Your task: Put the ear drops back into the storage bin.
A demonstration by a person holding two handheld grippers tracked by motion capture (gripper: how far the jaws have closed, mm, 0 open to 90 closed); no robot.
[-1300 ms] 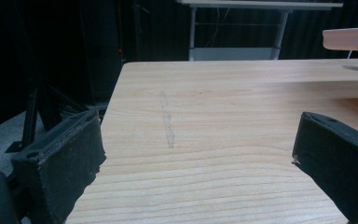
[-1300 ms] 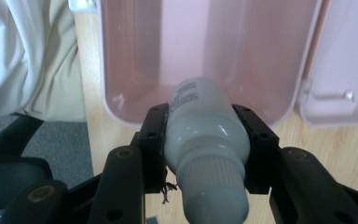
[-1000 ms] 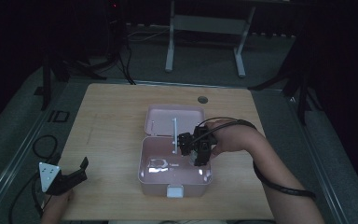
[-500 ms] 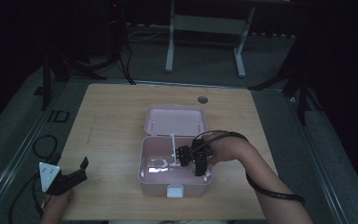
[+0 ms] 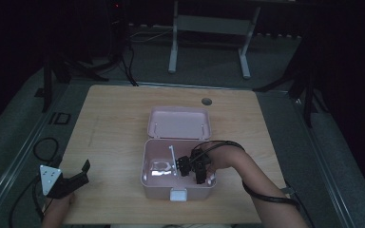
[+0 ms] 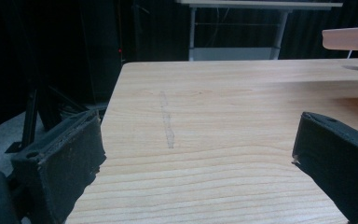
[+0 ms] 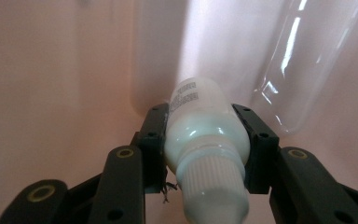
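Observation:
An open pink box (image 5: 148,186) sits mid-table, its lid (image 5: 179,122) lying flat behind it. My right gripper (image 5: 182,167) is down inside the box, shut on a small white bottle (image 7: 205,135) with a ribbed cap; the black jaws clamp its body from both sides in the right gripper view. A clear plastic tube (image 7: 307,70) lies beside it against the pink floor (image 7: 51,84). In the high view, a thin white stick (image 5: 172,154) and a clear item (image 5: 160,166) also lie in the box. My left gripper (image 5: 83,172) rests near the table's front left corner, open and holding nothing (image 6: 196,140).
The wooden table (image 5: 114,123) has a round hole (image 5: 206,101) near its back edge. A white latch (image 5: 178,194) sticks out from the box front. Dark floor, cables and a metal stand (image 5: 209,28) lie beyond the table.
My right gripper has sunk with the white bottle from above the box into it, toward the near side. The left gripper has not moved.

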